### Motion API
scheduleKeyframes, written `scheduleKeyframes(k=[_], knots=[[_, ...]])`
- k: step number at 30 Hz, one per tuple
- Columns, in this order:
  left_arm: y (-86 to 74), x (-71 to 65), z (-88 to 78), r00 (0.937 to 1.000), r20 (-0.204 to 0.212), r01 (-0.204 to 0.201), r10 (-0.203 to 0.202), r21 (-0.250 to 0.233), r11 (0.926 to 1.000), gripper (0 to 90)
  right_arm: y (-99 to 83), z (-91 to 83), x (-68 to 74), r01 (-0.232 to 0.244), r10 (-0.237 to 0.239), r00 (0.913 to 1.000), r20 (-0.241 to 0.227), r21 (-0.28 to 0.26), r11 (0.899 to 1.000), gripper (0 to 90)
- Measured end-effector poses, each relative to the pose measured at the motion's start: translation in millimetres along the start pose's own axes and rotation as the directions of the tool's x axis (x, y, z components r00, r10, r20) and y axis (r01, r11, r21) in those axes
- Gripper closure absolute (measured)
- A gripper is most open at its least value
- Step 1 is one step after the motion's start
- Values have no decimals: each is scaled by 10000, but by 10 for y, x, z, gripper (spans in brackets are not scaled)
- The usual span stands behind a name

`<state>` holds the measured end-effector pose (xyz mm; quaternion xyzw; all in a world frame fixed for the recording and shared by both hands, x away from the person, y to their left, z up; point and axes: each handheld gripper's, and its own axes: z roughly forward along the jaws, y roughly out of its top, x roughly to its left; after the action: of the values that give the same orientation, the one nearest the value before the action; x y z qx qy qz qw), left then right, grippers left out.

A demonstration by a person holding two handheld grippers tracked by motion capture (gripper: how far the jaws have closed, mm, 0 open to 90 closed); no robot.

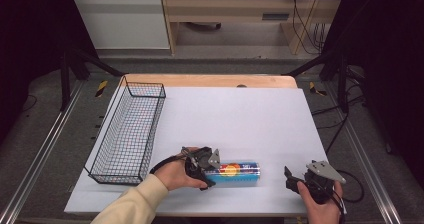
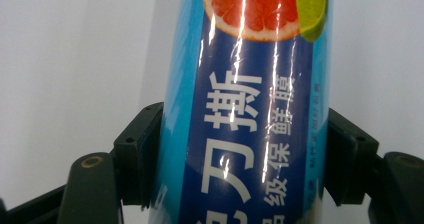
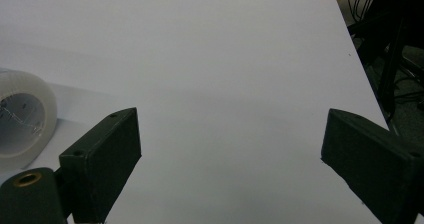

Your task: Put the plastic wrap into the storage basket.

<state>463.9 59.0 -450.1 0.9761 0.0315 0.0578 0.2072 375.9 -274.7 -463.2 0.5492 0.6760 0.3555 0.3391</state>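
High view is showing one blue tube [image 1: 235,171] lying on its side near the front of the white table [image 1: 240,119]. The left tongs [image 1: 206,170] are pinching the tube's left end, one black jaw pressing on each side of it. The right tongs [image 1: 291,178] are resting well apart from the tube, off to its right, with jaws spread wide and holding nothing. One wire basket [image 1: 129,132] is sitting at the table's left edge. Two tongs, one tube, one basket.

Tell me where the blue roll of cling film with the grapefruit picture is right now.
In the high view the blue cling-film roll lies on its side on the white table, near the front edge, right of the black wire basket, its left end clamped in the left gripper.
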Motion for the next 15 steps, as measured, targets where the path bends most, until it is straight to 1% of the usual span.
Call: scheduleKeyframes(k=[3,5,7,8,9,12,13,15], knots=[[-2,-6,-2,10000,1,-1,1,-73,10000,299,0,0,0,6,-6,10000,3,-1,10000,94],[2,-9,-10,9999,-34,-125,125,-4,9999,301,0,-1,0,7,-7,10000,5,-5,10000,94],[1,-11,-12,10000,46,-7,7,-39,10000,304,-1,0,-1,-1,1,10000,-1,-4,10000,94],[3,-11,-17,9999,11,-112,112,16,9999,304,0,0,-3,4,-4,10000,6,-7,10000,95],[3,-15,-18,9999,2,-125,125,19,9999,306,0,0,-5,13,-13,10000,2,-11,10000,94],[1,-22,-26,9999,154,-5,5,-41,10000,309,0,-3,-1,13,-13,10000,-10,-17,10000,94],[0,-35,-31,9999,148,49,-47,-120,9999,310,0,-2,-1,28,-28,10000,-20,-23,10000,94],[1,-45,-64,9999,84,-78,80,-242,9997,312,1,-2,-2,24,-24,10000,-20,-26,10000,95]])
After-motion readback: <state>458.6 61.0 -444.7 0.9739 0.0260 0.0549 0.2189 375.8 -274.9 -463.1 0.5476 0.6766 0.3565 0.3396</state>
